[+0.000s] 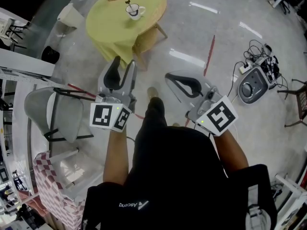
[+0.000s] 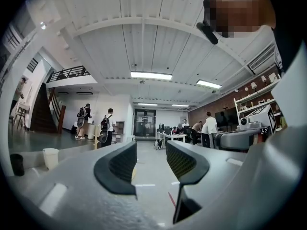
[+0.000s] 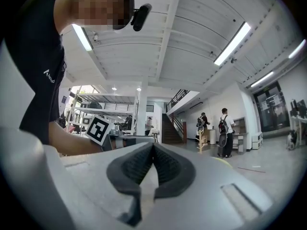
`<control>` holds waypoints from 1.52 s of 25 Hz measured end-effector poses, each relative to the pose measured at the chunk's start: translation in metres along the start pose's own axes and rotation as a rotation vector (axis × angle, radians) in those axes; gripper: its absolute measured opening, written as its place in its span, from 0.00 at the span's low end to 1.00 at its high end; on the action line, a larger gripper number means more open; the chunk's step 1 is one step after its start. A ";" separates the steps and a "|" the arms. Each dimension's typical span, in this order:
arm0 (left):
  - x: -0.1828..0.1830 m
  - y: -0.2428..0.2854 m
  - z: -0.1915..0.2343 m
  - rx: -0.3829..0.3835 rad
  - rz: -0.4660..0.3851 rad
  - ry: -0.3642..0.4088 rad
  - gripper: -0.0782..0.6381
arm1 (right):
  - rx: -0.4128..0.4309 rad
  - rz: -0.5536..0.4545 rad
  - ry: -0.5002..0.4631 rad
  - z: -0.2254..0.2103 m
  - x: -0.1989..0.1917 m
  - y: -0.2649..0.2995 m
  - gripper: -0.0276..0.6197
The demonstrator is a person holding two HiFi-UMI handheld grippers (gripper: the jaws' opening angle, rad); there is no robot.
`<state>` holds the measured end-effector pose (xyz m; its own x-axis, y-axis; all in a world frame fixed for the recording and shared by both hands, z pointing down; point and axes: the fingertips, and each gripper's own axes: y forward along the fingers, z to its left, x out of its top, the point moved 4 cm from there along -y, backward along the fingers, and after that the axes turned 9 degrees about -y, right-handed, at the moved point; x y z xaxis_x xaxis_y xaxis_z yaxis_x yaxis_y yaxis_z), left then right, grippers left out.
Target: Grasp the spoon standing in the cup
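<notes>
A white cup [image 1: 136,12] stands on the round table with the yellow-green cloth [image 1: 108,23], far ahead at the top of the head view. A dark spoon [image 1: 129,5] stands upright in it. Both grippers are held at chest height, well short of the table. My left gripper [image 1: 124,63] points toward the table; in the left gripper view [image 2: 149,161] its jaws stand apart with nothing between them. My right gripper [image 1: 171,78] points left, and in the right gripper view [image 3: 152,150] its pads meet, holding nothing. Neither gripper view shows the cup.
A wooden chair [image 1: 146,38] is tucked at the table's near side. A grey chair [image 1: 45,110] stands at the left, and a grey device with cables [image 1: 253,84] sits on the floor at the right. A red line [image 1: 209,54] runs across the floor. People [image 2: 108,126] stand far off.
</notes>
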<state>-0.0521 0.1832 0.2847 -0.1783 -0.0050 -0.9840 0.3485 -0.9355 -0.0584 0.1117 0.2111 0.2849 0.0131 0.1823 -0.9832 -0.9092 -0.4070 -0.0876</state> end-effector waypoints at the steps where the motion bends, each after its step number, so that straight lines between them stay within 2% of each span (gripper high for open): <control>1: -0.001 0.010 0.010 0.001 -0.002 -0.003 0.36 | -0.001 0.003 -0.002 -0.008 -0.004 0.007 0.05; 11: -0.008 0.146 0.133 -0.046 0.020 -0.014 0.36 | -0.036 0.043 -0.008 -0.114 -0.037 0.118 0.05; 22: -0.029 0.289 0.265 -0.119 0.137 -0.033 0.36 | -0.096 0.100 -0.022 -0.230 -0.070 0.255 0.05; 30: -0.073 0.353 0.319 -0.159 0.271 -0.053 0.36 | -0.127 0.136 -0.008 -0.283 -0.097 0.304 0.05; 38: -0.125 0.400 0.341 -0.170 0.416 -0.079 0.38 | -0.106 0.156 0.003 -0.325 -0.114 0.320 0.05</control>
<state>-0.2045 -0.3110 0.4416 -0.0588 -0.4017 -0.9139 0.5500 -0.7770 0.3061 -0.0452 -0.2304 0.3170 -0.1234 0.1066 -0.9866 -0.8514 -0.5221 0.0501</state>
